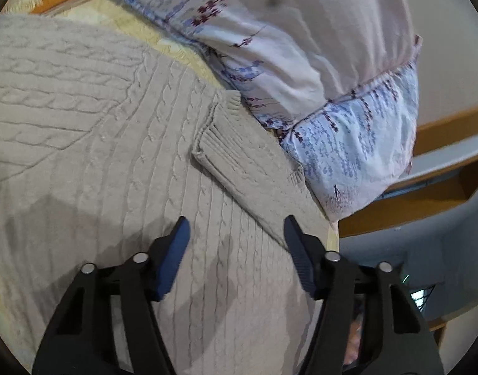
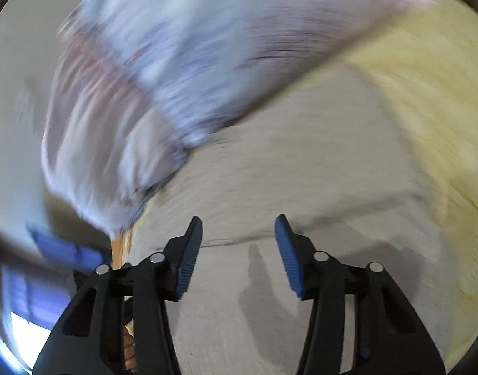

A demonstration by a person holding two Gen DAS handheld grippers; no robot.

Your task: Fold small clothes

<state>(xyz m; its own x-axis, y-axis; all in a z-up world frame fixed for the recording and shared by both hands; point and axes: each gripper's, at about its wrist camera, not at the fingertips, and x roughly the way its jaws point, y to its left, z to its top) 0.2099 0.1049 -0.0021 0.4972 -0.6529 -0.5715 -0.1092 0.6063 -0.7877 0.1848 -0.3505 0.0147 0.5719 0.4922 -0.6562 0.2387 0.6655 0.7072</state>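
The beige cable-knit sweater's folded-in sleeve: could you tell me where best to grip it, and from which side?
Grip the ribbed cuff of the sweater. Its end lies free on top, so the open left gripper could probably come at it from below.

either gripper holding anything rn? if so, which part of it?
Nothing held. Left gripper and right gripper both have open jaws above the beige cable-knit sweater, with no fabric pinched between them.
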